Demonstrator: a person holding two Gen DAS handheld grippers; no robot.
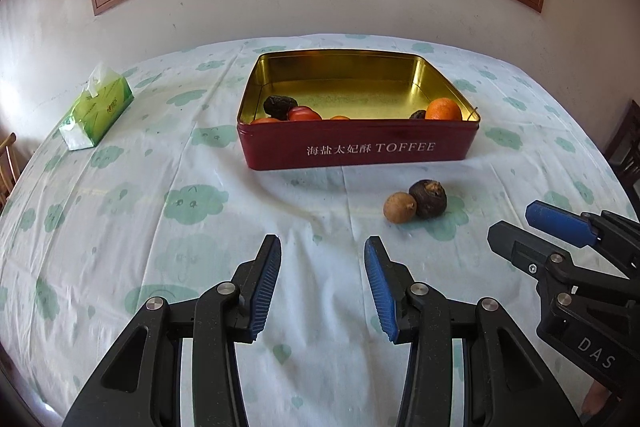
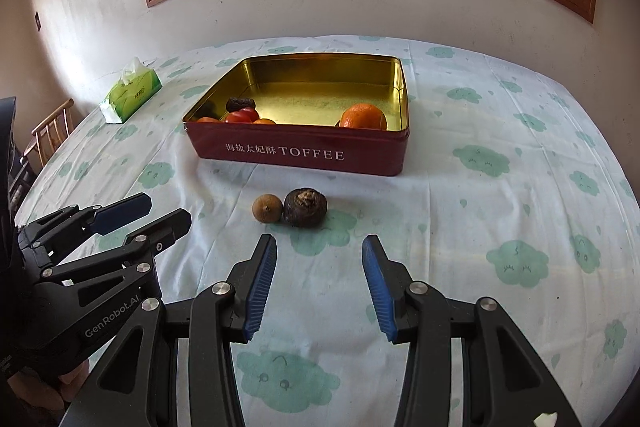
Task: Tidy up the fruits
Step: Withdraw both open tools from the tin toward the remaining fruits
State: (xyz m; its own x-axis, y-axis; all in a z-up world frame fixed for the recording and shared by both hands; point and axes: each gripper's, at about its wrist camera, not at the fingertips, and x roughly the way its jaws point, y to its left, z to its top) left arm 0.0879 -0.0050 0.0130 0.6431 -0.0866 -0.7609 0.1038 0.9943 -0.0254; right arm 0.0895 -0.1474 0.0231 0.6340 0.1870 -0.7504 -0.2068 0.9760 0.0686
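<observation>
Two fruits sit loose on the tablecloth, touching each other: a small tan round fruit and a bigger dark brown wrinkled one just beside it. In the left wrist view they lie at about 1 o'clock from the left gripper; in the right wrist view they sit at roughly 11 o'clock, near the tips of the right gripper, tan one on the left, dark one on the right.

Left gripper: fingers spread apart, nothing between them, hovering over bare cloth. Right gripper: same, fingers apart, holding nothing. Each gripper shows in the other's view, the right one at 3 o'clock, the left one at 9 o'clock.

Red toffee tin, lid off, gold inside, sits at 12 o'clock beyond the loose pair, well apart from both grippers. Inside it, along the near wall: an orange at the right end with a small dark piece touching it, a dark wrinkled fruit and a red fruit at the left end, plus bits of orange-coloured fruit mostly hidden by the wall.

Green tissue pack lies at 10 o'clock near the table edge.
</observation>
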